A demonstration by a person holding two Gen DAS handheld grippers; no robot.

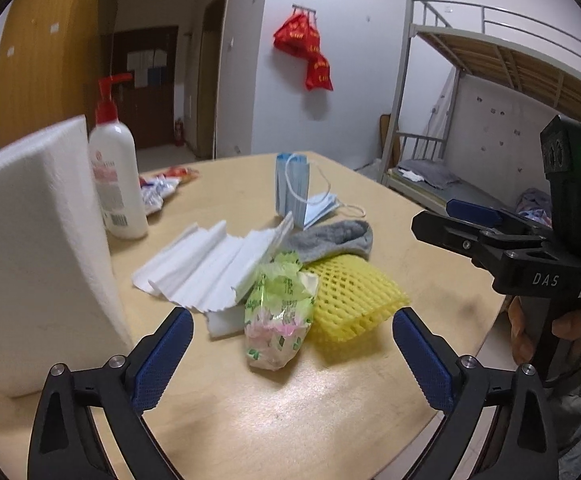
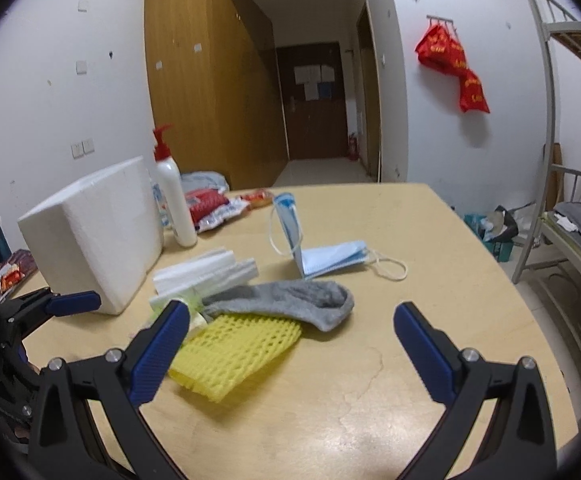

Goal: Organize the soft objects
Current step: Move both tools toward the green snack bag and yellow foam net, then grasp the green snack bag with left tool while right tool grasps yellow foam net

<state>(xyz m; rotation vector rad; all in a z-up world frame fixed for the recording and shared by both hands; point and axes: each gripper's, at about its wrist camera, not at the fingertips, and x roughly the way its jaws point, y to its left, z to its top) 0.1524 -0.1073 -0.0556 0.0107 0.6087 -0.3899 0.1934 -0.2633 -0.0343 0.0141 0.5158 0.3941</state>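
A heap of soft things lies mid-table: a yellow foam net [image 1: 350, 300] [image 2: 234, 352], a grey sock [image 1: 330, 240] [image 2: 290, 300] on its far edge, a green floral tissue pack [image 1: 278, 320], pleated white foam sheets [image 1: 210, 268] [image 2: 210, 268] and blue face masks [image 1: 294, 192] [image 2: 330, 260] behind. My left gripper [image 1: 292, 314] hangs open just in front of the tissue pack, touching nothing. My right gripper [image 2: 292, 309] is open over the sock and net, nothing between its pads. Each gripper shows at the other view's edge: the right gripper [image 1: 446, 216], the left gripper [image 2: 70, 304].
A white foam box [image 1: 38, 248] [image 2: 90, 236] stands at the left, with a red-pump lotion bottle [image 1: 116, 176] [image 2: 174, 204] and snack packets [image 1: 158, 192] [image 2: 210, 204] behind it. The wooden table [image 1: 330, 400] drops off at the right, toward a bunk bed [image 1: 490, 80].
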